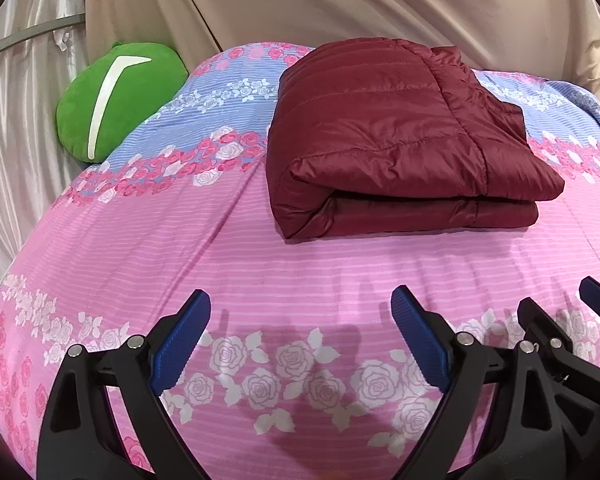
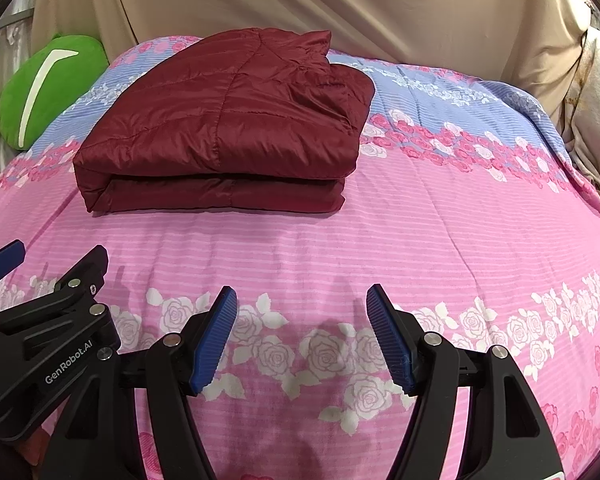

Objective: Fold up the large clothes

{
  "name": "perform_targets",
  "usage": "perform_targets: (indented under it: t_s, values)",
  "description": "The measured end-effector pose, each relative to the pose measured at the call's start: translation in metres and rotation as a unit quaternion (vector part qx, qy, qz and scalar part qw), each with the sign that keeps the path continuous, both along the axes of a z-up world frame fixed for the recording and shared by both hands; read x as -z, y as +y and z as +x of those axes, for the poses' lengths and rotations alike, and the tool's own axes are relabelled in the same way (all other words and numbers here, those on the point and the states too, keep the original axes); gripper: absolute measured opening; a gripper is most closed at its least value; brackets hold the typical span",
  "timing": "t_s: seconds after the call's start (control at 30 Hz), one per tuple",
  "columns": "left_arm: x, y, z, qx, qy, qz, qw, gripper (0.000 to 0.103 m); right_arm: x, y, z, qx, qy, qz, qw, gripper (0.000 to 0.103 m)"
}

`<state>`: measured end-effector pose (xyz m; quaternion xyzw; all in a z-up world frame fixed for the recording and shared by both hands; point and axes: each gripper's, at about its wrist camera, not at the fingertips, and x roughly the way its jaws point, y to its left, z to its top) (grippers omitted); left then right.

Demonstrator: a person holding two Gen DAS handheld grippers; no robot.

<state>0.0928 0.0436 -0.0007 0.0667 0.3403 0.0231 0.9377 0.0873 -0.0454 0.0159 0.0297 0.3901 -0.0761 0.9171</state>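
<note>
Both grippers hung side by side above the near part of the bed, tilted downward toward the bedspread (image 1: 300, 248) with its pink stripes and rose print. The left gripper (image 1: 300, 304) had its two blue-padded fingers (image 1: 180, 344) spread wide apart, with nothing between them but the bedspread below; they touched no cloth. The right gripper (image 2: 300, 300) was held the same way, its blue fingers (image 2: 216, 340) also spread, a little less widely, and likewise gripping nothing. In the left wrist view the right gripper's black frame showed at the right edge, just beside the left one; in the right wrist view the left gripper's frame sat at the left edge.

The dark red quilted jacket (image 1: 384, 136) lay folded into a thick rectangular bundle on the bedspread, farther up the bed and well apart from both grippers, its folded edge facing them. A green cushion (image 1: 116, 96) rested at the far left corner of the bed, against the beige curtain (image 1: 340, 4) hanging behind.
</note>
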Motion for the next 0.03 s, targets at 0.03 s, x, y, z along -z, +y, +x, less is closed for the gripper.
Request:
perform_targets:
  t_s: [0.03]
  values:
    - [0.0001, 0.0002, 0.0003, 0.001, 0.0, 0.0, 1.0, 0.089, -0.0002, -0.0005, 0.0011, 0.001, 0.0, 0.001, 1.0, 0.066]
